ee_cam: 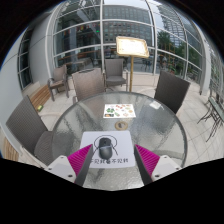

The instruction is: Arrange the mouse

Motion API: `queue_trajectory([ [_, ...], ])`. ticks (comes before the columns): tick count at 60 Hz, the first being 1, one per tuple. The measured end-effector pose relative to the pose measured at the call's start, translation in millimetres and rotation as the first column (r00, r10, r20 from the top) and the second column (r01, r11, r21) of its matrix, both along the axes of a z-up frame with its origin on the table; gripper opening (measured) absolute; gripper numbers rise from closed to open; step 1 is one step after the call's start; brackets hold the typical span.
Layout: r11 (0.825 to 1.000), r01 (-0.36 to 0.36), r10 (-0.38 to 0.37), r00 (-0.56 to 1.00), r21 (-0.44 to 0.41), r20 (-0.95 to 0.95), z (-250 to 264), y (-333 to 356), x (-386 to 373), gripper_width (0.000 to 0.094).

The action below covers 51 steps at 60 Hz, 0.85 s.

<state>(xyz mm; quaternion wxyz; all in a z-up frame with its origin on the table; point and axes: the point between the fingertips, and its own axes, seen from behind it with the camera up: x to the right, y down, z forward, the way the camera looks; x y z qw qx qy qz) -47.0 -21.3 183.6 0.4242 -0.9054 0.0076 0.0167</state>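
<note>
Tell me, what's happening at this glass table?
A person is holding a hand-held gripper over a round glass table. Its fingers are open, and a computer mouse lies on a white sheet between them, not yet gripped. A printed card lies further back, and chairs ring the table.

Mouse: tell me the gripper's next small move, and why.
Probably ease forward and down until the fingers straddle the mouse. The gripper is open and holds nothing; the mouse lies on a white sheet on the glass table, just ahead of the fingers and about centred between them, so no big sideways shift looks needed.
</note>
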Motion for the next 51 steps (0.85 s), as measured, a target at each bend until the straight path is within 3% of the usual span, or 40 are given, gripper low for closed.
queue_trajectory([
  [22,1.0,-0.024,0.024,1.0,0.001,0.008,1,-111,25,0.0821],
  [51,0.998,0.014,-0.014,1.0,0.054,-0.004,25,-136,48,0.0823],
])
